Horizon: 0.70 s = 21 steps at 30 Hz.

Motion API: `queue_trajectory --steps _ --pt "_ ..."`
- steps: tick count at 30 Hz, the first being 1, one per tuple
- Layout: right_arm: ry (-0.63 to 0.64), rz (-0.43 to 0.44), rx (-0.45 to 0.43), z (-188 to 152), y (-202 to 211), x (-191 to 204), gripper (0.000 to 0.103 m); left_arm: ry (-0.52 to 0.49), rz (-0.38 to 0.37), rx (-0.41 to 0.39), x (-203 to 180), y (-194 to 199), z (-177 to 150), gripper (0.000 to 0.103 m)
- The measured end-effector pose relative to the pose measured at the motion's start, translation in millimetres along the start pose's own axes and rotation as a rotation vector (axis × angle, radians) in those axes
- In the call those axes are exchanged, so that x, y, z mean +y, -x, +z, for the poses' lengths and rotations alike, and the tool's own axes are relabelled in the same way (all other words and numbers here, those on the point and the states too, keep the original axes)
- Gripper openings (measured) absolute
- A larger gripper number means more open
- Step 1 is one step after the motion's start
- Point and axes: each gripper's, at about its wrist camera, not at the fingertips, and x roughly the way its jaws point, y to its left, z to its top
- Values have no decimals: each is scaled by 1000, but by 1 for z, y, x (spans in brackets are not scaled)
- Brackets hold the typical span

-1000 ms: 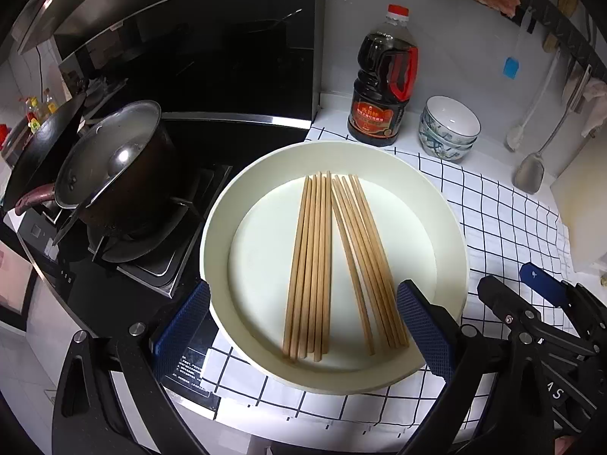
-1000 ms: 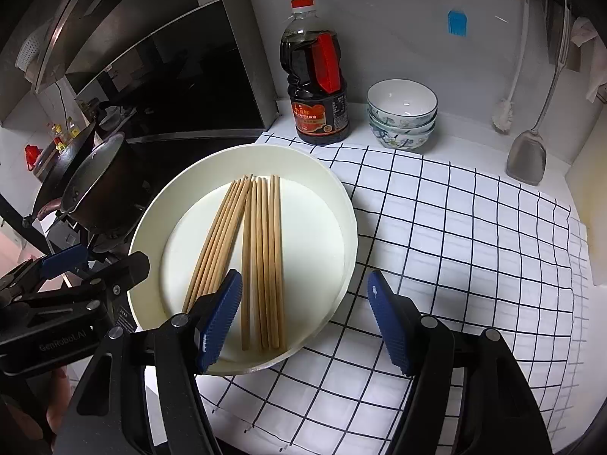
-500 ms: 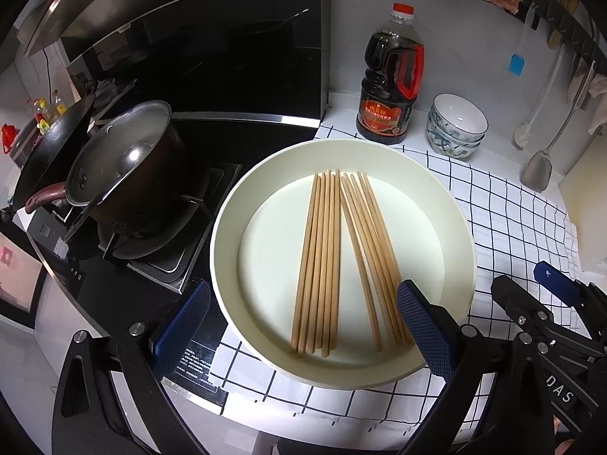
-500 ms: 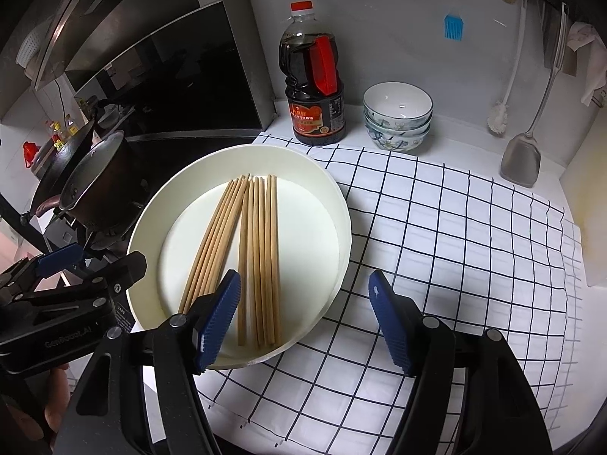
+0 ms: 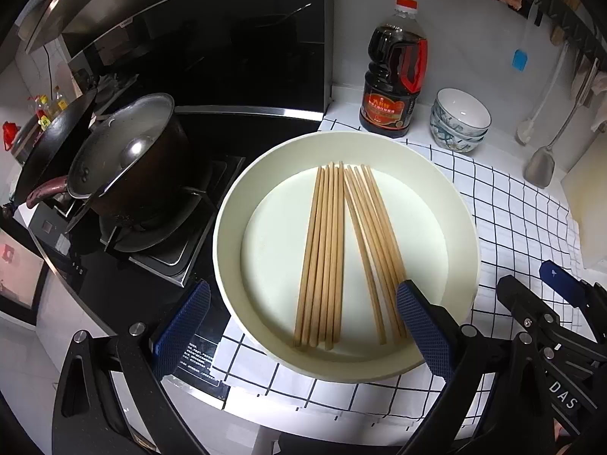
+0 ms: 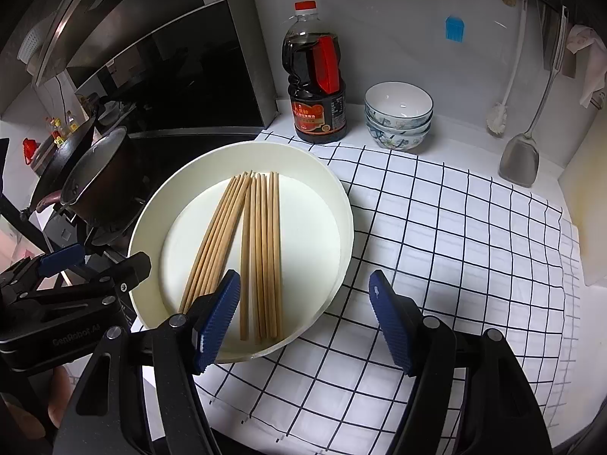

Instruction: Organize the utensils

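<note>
Several wooden chopsticks (image 5: pixel 337 250) (image 6: pixel 246 242) lie in two fanned bundles inside a round cream tray (image 5: pixel 464 227) (image 6: pixel 341 204) on a checked cloth. My left gripper (image 5: pixel 303 326) hovers open over the tray's near rim, its blue pads spread wide with nothing between them. My right gripper (image 6: pixel 303 318) is open too, straddling the tray's near right rim; its left pad sits above the chopsticks' near ends. Each gripper's black body shows at the edge of the other's view.
A stove with a lidded pot (image 5: pixel 125 159) and a wok (image 5: pixel 49 148) lies to the left. A dark sauce bottle (image 6: pixel 316 79), stacked bowls (image 6: pixel 398 117), a hanging spatula (image 6: pixel 521 159) and a brush (image 6: pixel 499 113) line the back wall. The checked cloth (image 6: pixel 455 246) spreads right.
In the left wrist view the tray and counter have drifted slightly right and down. The chopsticks and both grippers' pads keep the same arrangement.
</note>
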Motion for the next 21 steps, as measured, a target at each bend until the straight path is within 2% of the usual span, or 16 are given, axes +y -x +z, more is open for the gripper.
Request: queue_trajectory --steps 21 --pt "15 -11 5 0 1 3 67 -3 8 -14 2 3 0 97"
